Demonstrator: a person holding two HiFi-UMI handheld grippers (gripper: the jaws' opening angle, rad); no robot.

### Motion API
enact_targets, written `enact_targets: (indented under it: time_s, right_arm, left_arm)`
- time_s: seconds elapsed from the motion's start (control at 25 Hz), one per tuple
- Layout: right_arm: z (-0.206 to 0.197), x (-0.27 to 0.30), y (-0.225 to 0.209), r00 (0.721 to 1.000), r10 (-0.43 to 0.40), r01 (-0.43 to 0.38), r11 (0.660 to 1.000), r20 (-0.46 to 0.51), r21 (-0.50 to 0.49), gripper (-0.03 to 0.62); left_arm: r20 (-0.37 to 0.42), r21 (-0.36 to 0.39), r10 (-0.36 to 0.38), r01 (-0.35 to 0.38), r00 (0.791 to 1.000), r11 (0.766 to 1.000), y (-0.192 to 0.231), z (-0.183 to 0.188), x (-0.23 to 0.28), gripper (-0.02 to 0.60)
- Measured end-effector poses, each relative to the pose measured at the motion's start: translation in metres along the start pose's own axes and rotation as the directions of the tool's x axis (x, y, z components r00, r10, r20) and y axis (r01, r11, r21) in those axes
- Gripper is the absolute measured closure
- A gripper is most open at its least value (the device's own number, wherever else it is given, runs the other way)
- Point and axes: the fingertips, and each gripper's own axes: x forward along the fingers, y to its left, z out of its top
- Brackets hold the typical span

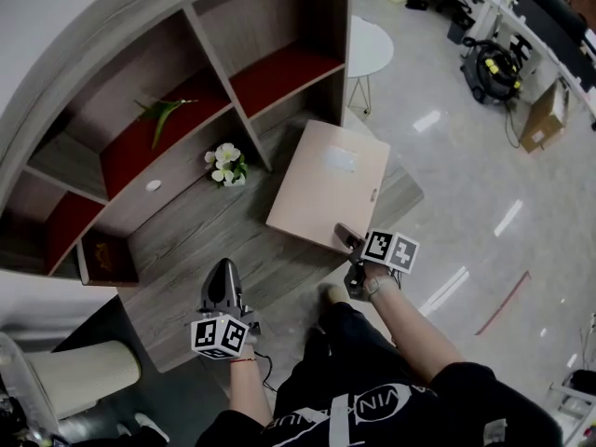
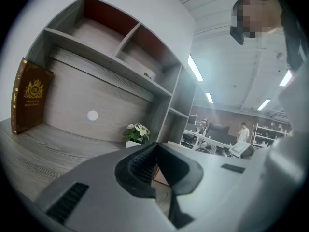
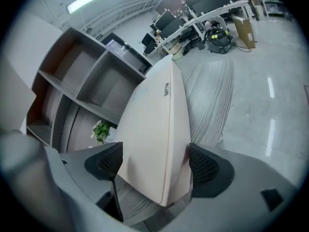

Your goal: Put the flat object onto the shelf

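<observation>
Folder (image 1: 328,186) flat on table (image 1: 196,236), unshelved; right claw (image 3: 157,163) spread wide astride near corner, gripping nothing yet; left claw (image 2: 155,163) closed, empty. Grasp, lift, placement on shelf (image 1: 279,74) all outstanding.

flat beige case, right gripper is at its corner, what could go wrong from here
The right gripper, jaws open, straddles only the near corner of the flat beige case; gripped there, it could pivot or slip when lifted. The flower pot stands close by, before the shelf, so a swinging case might knock it over.
</observation>
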Motion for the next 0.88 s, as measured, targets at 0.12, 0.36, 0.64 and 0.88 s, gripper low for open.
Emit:
enact_targets:
  time_s: [0.12,0.36,0.64,0.88]
  right_arm:
    - [0.003,-0.003,0.000,1.000,0.015,-0.014,1.000,0.024,-0.007,0.163]
    - [0.014,-0.019,0.004,0.995,0.040,-0.033,0.997,0.095,-0.073,0.252]
    - [0.019,-0.040,0.011,0.988,0.043,-0.006,0.969,0.148,-0.246,0.378]
    - [0.019,-0.061,0.014,0.982,0.066,-0.002,0.940,0.176,-0.340,0.462]
  left_arm:
    - [0.004,0.000,0.001,-0.001,1.000,1.000,0.003,0.001,-0.003,0.577]
    - [0.009,0.001,-0.013,0.013,1.000,1.000,0.003,0.003,-0.005,0.577]
    - [0.020,0.008,-0.043,0.043,0.999,0.999,0.001,0.008,-0.008,0.577]
    - [0.029,0.021,-0.083,0.083,0.996,0.996,-0.009,0.014,-0.008,0.577]
